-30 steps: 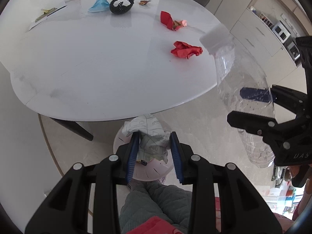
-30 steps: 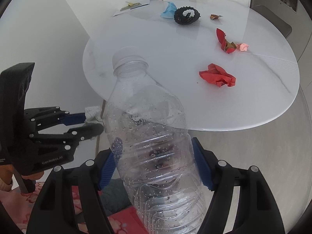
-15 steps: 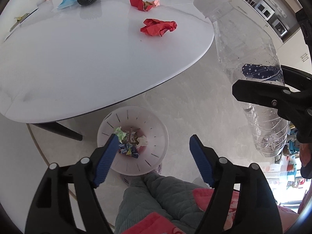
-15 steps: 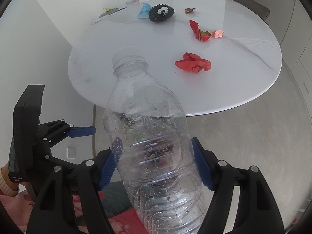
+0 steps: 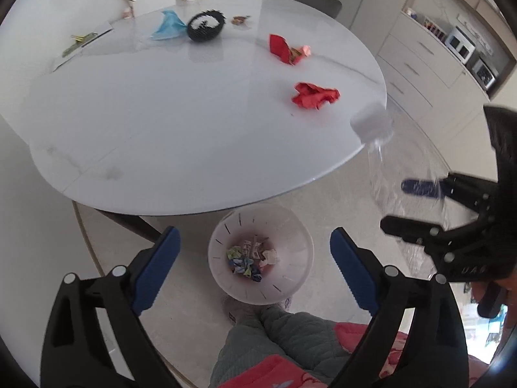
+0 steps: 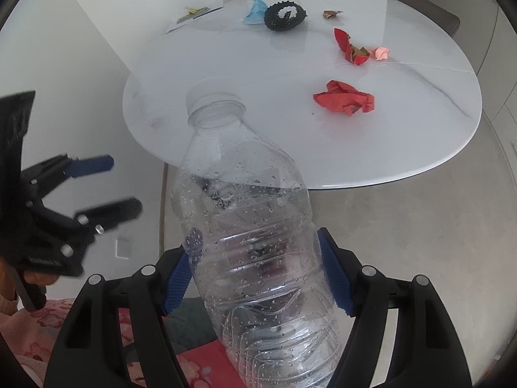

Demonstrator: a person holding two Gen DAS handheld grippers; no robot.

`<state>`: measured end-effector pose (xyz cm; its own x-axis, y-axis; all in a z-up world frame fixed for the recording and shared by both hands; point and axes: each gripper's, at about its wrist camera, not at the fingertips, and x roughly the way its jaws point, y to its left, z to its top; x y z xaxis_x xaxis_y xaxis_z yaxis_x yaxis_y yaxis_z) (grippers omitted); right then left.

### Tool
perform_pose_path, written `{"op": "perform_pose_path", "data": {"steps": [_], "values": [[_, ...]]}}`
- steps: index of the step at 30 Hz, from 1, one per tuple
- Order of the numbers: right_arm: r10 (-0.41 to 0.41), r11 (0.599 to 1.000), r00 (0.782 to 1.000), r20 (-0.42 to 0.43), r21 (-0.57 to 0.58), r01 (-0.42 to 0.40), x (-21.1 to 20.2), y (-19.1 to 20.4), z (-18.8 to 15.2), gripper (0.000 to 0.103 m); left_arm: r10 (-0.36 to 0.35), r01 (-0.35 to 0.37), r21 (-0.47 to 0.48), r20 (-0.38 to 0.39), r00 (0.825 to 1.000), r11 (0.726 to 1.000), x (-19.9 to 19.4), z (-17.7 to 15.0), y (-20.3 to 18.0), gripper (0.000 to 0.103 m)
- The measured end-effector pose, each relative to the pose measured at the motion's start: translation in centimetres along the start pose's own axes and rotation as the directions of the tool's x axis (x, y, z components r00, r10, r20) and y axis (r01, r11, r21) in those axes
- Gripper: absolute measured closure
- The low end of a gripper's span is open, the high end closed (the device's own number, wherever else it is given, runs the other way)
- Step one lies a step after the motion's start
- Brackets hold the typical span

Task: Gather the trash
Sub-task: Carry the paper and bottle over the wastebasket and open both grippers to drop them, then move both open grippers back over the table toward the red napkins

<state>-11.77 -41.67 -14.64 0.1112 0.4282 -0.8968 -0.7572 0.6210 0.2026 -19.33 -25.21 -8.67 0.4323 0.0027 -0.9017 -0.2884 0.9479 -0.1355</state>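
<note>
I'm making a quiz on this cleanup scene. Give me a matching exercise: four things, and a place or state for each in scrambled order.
1. plastic bottle
2. left gripper
3. red crumpled paper
4. white bin

a. on the floor, trash inside
b. on the table
c. open, holding nothing
d. clamped in the right gripper

Pairs: 1-d, 2-c, 3-b, 4-a

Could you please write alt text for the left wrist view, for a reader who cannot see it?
The open left gripper hangs above a white bin on the floor holding crumpled trash, beside a round white table. Red paper wads lie on the table, and at right the right gripper clamps a clear plastic bottle.
</note>
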Motion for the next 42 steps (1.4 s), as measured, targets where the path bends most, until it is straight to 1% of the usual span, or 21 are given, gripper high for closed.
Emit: {"op": "perform_pose_path", "data": {"steps": [5, 8, 11, 14, 17, 18, 19, 20, 22, 24, 27, 31, 35, 38, 42], "values": [[-0.003, 0.996, 0.999, -0.045, -0.085, -0.001, 2.5, 2.6, -0.9, 0.030, 0.066, -0.062, -0.082, 0.045, 0.997, 0.995, -2.6, 0.0, 3.6, 0.013], [-0.013, 0.991, 0.997, -0.074, -0.131, 0.004, 4.0, 3.8, -1.2, 0.030, 0.086, -0.081, -0.115, 0.043, 0.995, 0.990, -3.1, -0.2, 5.0, 0.013], [-0.038, 0.983, 0.991, -0.129, -0.185, 0.014, 5.9, 4.9, -1.5, 0.030, 0.086, -0.081, -0.148, 0.029, 0.996, 0.986, -3.2, -0.5, 6.3, 0.013], [-0.074, 0.974, 0.980, -0.187, -0.223, 0.031, 7.7, 5.2, -1.7, 0.030, 0.093, -0.088, -0.159, 0.026, 0.995, 0.983, -3.4, -1.0, 6.9, 0.013], [-0.116, 0.963, 0.968, -0.222, -0.264, 0.055, 9.4, 5.5, -1.5, 0.030, 0.097, -0.092, -0.152, 0.027, 0.995, 0.984, -3.5, -1.3, 7.0, 0.013], [-0.129, 0.960, 0.965, -0.230, -0.272, 0.064, 9.9, 5.5, -1.4, 0.029, 0.097, -0.092, -0.152, 0.027, 0.995, 0.984, -3.5, -1.4, 7.1, 0.013], [-0.138, 0.958, 0.963, -0.233, -0.276, 0.071, 10.2, 5.7, -1.2, 0.026, 0.097, -0.092, -0.151, 0.026, 0.995, 0.984, -3.5, -1.5, 7.2, 0.013], [-0.139, 0.958, 0.964, -0.228, -0.279, 0.072, 10.4, 5.8, -1.0, 0.020, 0.098, -0.093, -0.153, 0.025, 0.995, 0.984, -3.5, -1.6, 7.2, 0.013], [-0.164, 0.952, 0.964, -0.210, -0.291, 0.098, 10.3, 6.0, -0.5, 0.012, 0.097, -0.093, -0.160, 0.021, 0.995, 0.983, -3.5, -1.8, 7.5, 0.013], [-0.178, 0.947, 0.965, -0.191, -0.300, 0.115, 9.9, 6.4, -0.1, 0.011, 0.097, -0.092, -0.165, 0.018, 0.995, 0.982, -3.5, -1.9, 7.8, 0.013], [-0.159, 0.957, 0.974, -0.159, -0.267, 0.113, 8.6, 6.1, 0.3, 0.011, 0.096, -0.091, -0.171, 0.020, 0.995, 0.981, -3.5, -2.0, 8.2, 0.013], [-0.137, 0.976, 0.986, -0.099, -0.181, 0.118, 5.9, 5.3, 0.6, 0.007, 0.091, -0.085, -0.175, 0.029, 0.995, 0.981, -3.7, -2.0, 8.5, 0.013], [-0.113, 0.990, 0.993, -0.023, -0.082, 0.111, 2.9, 4.7, 1.0, 0.007, 0.081, -0.074, -0.158, 0.041, 0.996, 0.985, -3.9, -1.7, 8.3, 0.013], [-0.124, 0.992, 0.991, 0.044, -0.027, 0.125, 0.6, 4.7, 1.6, 0.003, 0.063, -0.055, -0.139, 0.052, 0.997, 0.989, -4.2, -1.2, 7.9, 0.013], [-0.180, 0.984, 0.978, 0.102, 0.010, 0.180, -1.6, 4.6, 2.3, 0.002, 0.019, -0.012, -0.092, 0.076, 0.997, 0.996, -4.7, -0.3, 6.7, 0.013]]}}
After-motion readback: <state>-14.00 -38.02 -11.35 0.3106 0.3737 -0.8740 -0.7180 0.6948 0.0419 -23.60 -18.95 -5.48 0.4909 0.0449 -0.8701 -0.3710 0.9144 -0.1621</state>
